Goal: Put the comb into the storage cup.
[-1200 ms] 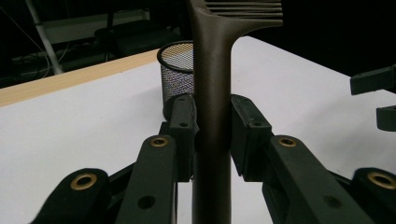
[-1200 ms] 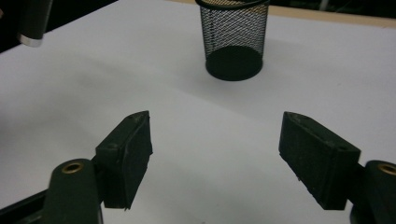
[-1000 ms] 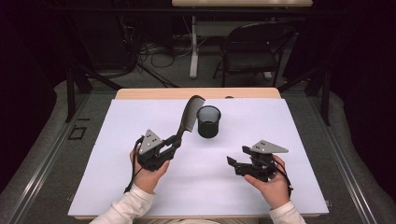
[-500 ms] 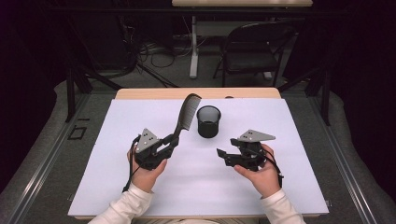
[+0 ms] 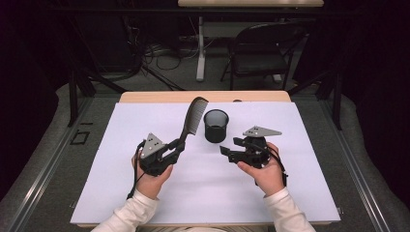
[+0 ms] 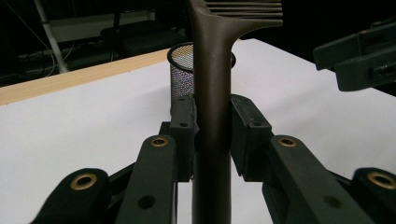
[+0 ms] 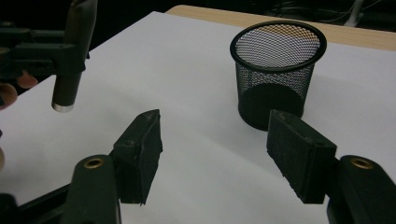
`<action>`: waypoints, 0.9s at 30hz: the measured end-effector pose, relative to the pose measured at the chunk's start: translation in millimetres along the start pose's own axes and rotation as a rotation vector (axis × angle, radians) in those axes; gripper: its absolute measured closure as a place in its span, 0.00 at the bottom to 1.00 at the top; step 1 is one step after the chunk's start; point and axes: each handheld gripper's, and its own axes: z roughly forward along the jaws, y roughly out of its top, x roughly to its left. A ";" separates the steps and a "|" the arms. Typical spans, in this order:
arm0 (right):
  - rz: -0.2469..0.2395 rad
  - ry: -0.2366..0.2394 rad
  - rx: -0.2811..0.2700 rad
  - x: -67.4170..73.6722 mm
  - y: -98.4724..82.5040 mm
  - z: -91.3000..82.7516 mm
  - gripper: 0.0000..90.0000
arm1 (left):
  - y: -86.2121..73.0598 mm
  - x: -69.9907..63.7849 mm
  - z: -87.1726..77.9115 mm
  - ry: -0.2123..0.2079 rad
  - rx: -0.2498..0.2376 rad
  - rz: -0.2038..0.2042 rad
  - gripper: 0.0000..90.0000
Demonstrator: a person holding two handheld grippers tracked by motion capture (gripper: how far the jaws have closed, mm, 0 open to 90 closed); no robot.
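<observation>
A dark comb (image 5: 193,118) stands tilted up over the table, teeth at the top, with my left gripper (image 5: 180,145) shut on its handle. In the left gripper view the pads squeeze the comb handle (image 6: 212,93) from both sides. A black mesh cup (image 5: 215,125) stands upright just right of the comb, and it looks empty (image 7: 275,79). My right gripper (image 5: 225,151) hovers right of the cup, pointing left. Its jaws have just been closing, and they stand open with nothing between them (image 7: 215,140). The comb's handle end (image 7: 65,93) hangs at the left of that view.
A white sheet (image 5: 121,183) covers the table, with a wooden edge (image 5: 145,96) at the back. A folding chair (image 5: 261,53) and cables stand on the dark floor beyond. The other gripper (image 6: 359,60) shows at the right of the left gripper view.
My right gripper has moved left and away from me, toward the cup, and its jaws have narrowed a little. The left gripper and comb have stayed put.
</observation>
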 end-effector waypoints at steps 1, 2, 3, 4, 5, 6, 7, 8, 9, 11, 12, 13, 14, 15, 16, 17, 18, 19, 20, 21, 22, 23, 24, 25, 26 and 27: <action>0.002 0.001 -0.005 0.4 2.2 0.3 0.39 | -0.2 -0.4 0.4 -0.003 0.001 0.003 0.81; 0.006 0.006 -0.008 0.9 4.6 0.5 0.40 | -0.2 -0.4 0.4 -0.003 0.001 0.003 0.81; 0.006 0.006 -0.008 0.9 4.6 0.5 0.40 | -0.5 -1.0 0.8 -0.001 -0.001 0.003 0.81; 0.018 0.016 -0.025 1.9 8.9 0.9 0.40 | -1.0 -1.4 1.5 -0.003 0.002 0.009 0.81; 0.018 0.016 -0.025 1.9 8.9 0.9 0.40 | -1.0 -1.4 1.5 -0.003 0.002 0.009 0.81; 0.023 0.021 -0.034 2.4 10.9 1.3 0.40 | -1.2 -1.9 2.0 -0.003 0.004 0.011 0.81; 0.029 0.024 -0.041 3.1 12.7 1.8 0.40 | -1.6 -2.1 2.5 -0.004 0.006 0.012 0.81; 0.034 0.032 -0.049 4.2 16.3 2.5 0.40 | -2.4 -3.0 3.2 -0.001 0.009 0.015 0.81; 0.034 0.032 -0.049 4.2 16.3 2.5 0.40 | -2.4 -3.0 3.2 -0.001 0.009 0.015 0.81; 0.045 0.045 -0.064 5.4 19.2 2.8 0.40 | -3.0 -3.1 3.9 -0.002 0.010 0.019 0.81; 0.049 0.051 -0.070 6.0 20.3 2.7 0.40 | -3.1 -3.1 4.1 -0.001 0.010 0.020 0.81; 0.060 0.065 -0.081 7.3 21.1 1.8 0.40 | -3.4 -3.2 4.4 -0.001 0.011 0.020 0.81; 0.060 0.065 -0.081 7.3 21.1 1.8 0.40 | -3.4 -3.2 4.4 -0.001 0.011 0.020 0.81; 0.067 0.073 -0.089 7.8 20.9 1.3 0.40 | -3.5 -3.3 4.5 -0.002 0.010 0.021 0.81; 0.075 0.090 -0.094 9.1 20.9 0.1 0.40 | -3.5 -3.7 4.4 -0.002 0.008 0.023 0.81; 0.075 0.090 -0.094 9.1 20.9 0.1 0.40 | -3.5 -3.7 4.4 -0.002 0.008 0.023 0.81; 0.077 0.091 -0.097 9.4 20.5 -0.3 0.40 | -3.9 -4.9 4.7 -0.004 0.008 0.025 0.81; 0.077 0.091 -0.097 9.4 20.5 -0.3 0.40 | -3.9 -4.9 4.7 -0.004 0.008 0.025 0.81; 0.079 0.091 -0.101 8.3 19.3 0.1 0.41 | -4.2 -5.9 5.3 -0.008 0.011 0.029 0.81; 0.079 0.091 -0.101 8.3 19.3 0.1 0.41 | -4.2 -5.9 5.3 -0.008 0.011 0.029 0.81; 0.086 0.088 -0.100 7.5 18.2 0.6 0.41 | -4.4 -6.3 5.7 -0.008 0.014 0.032 0.81; 0.093 0.088 -0.091 6.1 16.7 1.7 0.42 | -5.2 -6.7 6.6 -0.010 0.019 0.037 0.81; 0.096 0.090 -0.090 5.5 16.1 2.3 0.42 | -5.2 -6.7 6.6 -0.010 0.019 0.037 0.81; 0.096 0.090 -0.090 5.5 16.1 2.3 0.42 | -5.7 -7.1 7.3 -0.009 0.019 0.034 0.81; 0.103 0.091 -0.086 5.2 15.5 2.7 0.42 | -6.4 -7.8 8.2 -0.011 0.024 0.037 0.81; 0.103 0.091 -0.086 5.2 15.5 2.7 0.42 | -6.4 -7.8 8.2 -0.011 0.024 0.037 0.81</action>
